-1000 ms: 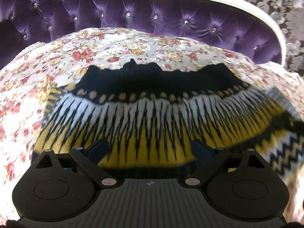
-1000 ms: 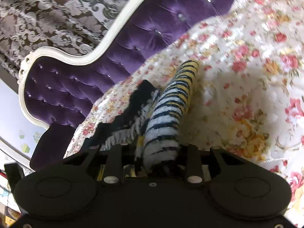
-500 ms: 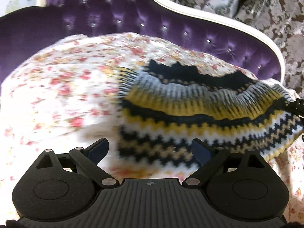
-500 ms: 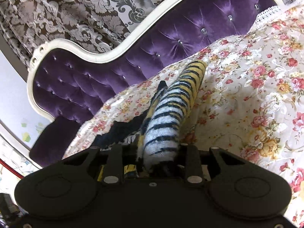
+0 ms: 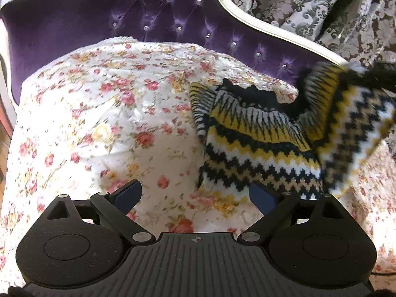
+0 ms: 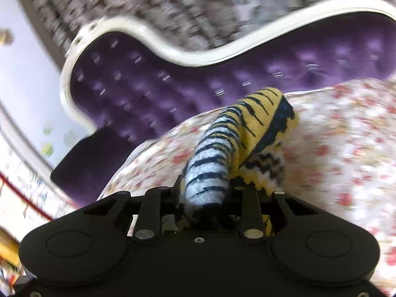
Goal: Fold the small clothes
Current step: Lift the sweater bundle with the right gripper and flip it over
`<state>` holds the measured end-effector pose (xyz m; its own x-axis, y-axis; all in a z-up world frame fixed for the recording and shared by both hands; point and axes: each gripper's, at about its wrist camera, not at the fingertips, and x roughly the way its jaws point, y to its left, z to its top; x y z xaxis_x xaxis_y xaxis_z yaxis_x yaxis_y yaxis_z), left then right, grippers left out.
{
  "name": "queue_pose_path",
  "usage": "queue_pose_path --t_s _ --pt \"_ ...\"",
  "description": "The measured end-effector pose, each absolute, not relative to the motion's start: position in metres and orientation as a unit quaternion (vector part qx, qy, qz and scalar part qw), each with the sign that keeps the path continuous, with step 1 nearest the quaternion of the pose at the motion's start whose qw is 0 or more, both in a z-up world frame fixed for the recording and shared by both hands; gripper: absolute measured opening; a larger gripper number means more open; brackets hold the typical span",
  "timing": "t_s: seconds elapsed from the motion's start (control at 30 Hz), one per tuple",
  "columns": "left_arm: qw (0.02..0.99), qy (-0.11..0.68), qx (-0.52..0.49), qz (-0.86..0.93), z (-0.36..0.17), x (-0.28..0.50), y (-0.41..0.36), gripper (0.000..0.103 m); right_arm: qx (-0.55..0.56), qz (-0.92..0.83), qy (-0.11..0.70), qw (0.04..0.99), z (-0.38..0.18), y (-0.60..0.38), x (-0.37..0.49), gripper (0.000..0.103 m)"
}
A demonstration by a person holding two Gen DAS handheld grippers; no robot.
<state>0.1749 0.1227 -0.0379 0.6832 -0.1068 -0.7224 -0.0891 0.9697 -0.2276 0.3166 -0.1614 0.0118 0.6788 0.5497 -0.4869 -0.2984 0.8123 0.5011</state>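
A small knitted sweater point(image 5: 262, 148) with yellow, black and white zigzag bands lies on the floral cover, right of centre in the left wrist view; its right part point(image 5: 356, 113) is lifted and blurred. My left gripper point(image 5: 195, 195) is open and empty, low over the cover, left of the sweater. My right gripper point(image 6: 205, 198) is shut on a bunched fold of the sweater point(image 6: 222, 153), which rises between its jaws.
The floral cover point(image 5: 99, 128) drapes a purple tufted sofa point(image 5: 158, 19) with a white curved frame point(image 5: 272, 24). Patterned grey curtains point(image 5: 321, 5) hang behind. The sofa back point(image 6: 198, 84) fills the right wrist view.
My left gripper has swung left off the sweater, which now sits to its right. My right gripper has carried its held fold up and over; its view is blurred by motion.
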Motion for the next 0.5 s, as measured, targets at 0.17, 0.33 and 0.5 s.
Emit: queue_pose_path --t_s 0.17,0.33,0.5 --pt "0.906 0.402 -0.135 -0.003 -0.042 0.168 0.134 0.094 0.145 0.264 0.365 0.881 -0.019 -0.086 0.331 0.037" --pt "0.904 0.406 -0.136 -0.008 -0.044 0.163 0.138 0.094 0.081 0.260 0.385 0.882 -0.052 -0.043 0.332 0.047" --pt "0.905 0.405 -0.130 -0.012 -0.041 0.159 0.142 0.094 0.122 0.326 0.354 0.868 -0.041 -0.052 0.322 0.061"
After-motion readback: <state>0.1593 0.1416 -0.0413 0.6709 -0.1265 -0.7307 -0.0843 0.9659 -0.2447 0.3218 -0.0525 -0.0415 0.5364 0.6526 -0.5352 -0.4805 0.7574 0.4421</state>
